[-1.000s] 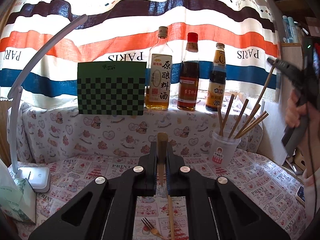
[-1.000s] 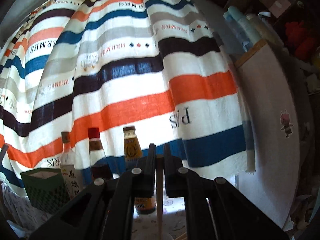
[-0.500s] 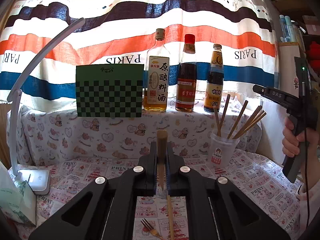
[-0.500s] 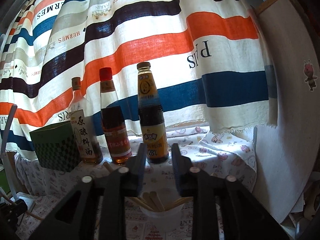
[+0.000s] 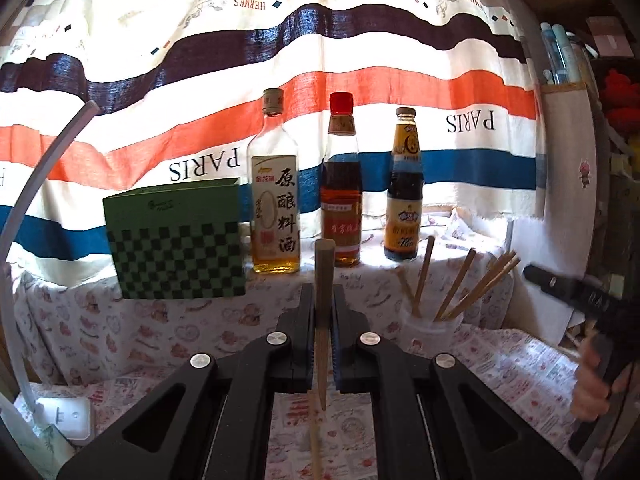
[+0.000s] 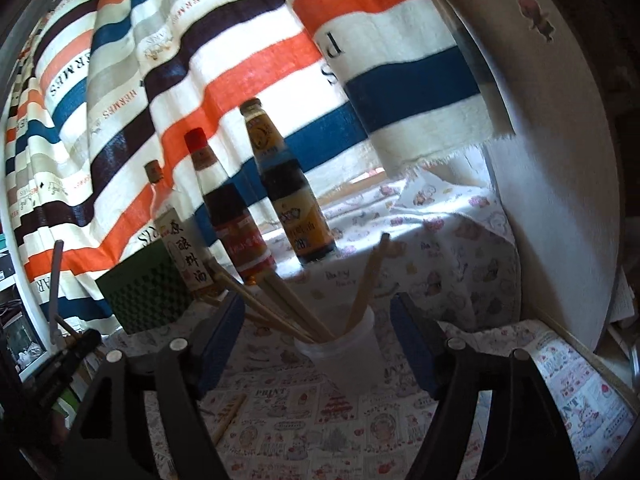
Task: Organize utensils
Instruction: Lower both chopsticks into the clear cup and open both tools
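My left gripper [image 5: 322, 294] is shut on a wooden chopstick [image 5: 324, 256] that stands upright between its jaws, thick end up. A clear plastic cup [image 5: 426, 334] at the right holds several chopsticks [image 5: 460, 288]. In the right wrist view the same cup [image 6: 340, 356] stands just beyond my right gripper [image 6: 318, 332]. That gripper's jaws are opening with nothing pressed between them, and the leaning chopsticks [image 6: 280, 300] show in the gap. One more chopstick [image 6: 228, 420] lies loose on the printed tablecloth [image 6: 304, 440].
Three sauce bottles [image 5: 340, 184] and a green checkered box [image 5: 176, 240] line the raised ledge under a striped curtain. A white lamp [image 5: 60, 416] stands at the left. A person's hand [image 5: 592, 384] holds the other gripper at the right, by a white wall [image 6: 560, 200].
The right gripper let its chopstick go, spread its jaws and sank toward the cup, tilting downward. The left gripper rose with its chopstick; the fork on the cloth left its view.
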Demonstrator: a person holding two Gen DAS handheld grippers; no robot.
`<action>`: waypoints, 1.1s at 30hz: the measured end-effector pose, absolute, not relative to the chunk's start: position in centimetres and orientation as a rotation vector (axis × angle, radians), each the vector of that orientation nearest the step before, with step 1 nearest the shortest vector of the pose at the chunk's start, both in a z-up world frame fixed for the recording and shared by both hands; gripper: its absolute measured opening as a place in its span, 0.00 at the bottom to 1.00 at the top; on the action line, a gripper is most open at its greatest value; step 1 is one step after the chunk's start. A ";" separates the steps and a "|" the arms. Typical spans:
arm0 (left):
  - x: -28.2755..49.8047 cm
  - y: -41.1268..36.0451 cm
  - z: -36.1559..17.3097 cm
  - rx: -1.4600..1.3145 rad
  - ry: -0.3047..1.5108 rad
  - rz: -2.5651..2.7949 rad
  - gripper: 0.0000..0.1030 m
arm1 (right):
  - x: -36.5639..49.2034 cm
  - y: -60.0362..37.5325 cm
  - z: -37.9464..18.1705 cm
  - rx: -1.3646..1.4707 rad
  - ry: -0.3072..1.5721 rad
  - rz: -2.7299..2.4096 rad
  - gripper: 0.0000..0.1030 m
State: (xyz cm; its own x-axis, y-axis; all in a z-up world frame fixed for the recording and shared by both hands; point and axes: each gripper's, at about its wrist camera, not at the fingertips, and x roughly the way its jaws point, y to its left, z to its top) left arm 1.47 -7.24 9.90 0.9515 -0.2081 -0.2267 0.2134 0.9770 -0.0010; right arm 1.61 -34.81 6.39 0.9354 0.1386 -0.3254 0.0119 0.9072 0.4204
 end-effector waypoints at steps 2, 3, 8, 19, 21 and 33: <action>2.4 -8.1 11.5 -0.008 0.219 -0.235 0.06 | 2.7 -35.4 5.5 0.461 0.433 0.042 0.71; 2.8 -8.5 12.3 -0.019 0.207 -0.237 0.06 | 3.2 -35.6 4.9 0.471 0.476 0.021 0.71; 5.6 -9.5 14.9 -0.180 0.209 -0.316 0.06 | 5.3 -36.3 2.5 0.473 0.603 -0.094 0.71; 8.8 -12.5 15.1 -0.294 0.138 -0.350 0.06 | 5.5 -36.3 2.6 0.405 0.592 -0.147 0.71; 9.3 -13.3 14.4 -0.276 0.145 -0.341 0.06 | 5.5 -36.5 2.6 0.409 0.586 -0.158 0.71; 10.9 -16.5 11.0 -0.181 0.233 -0.345 0.06 | 5.4 -36.4 2.8 0.401 0.584 -0.144 0.71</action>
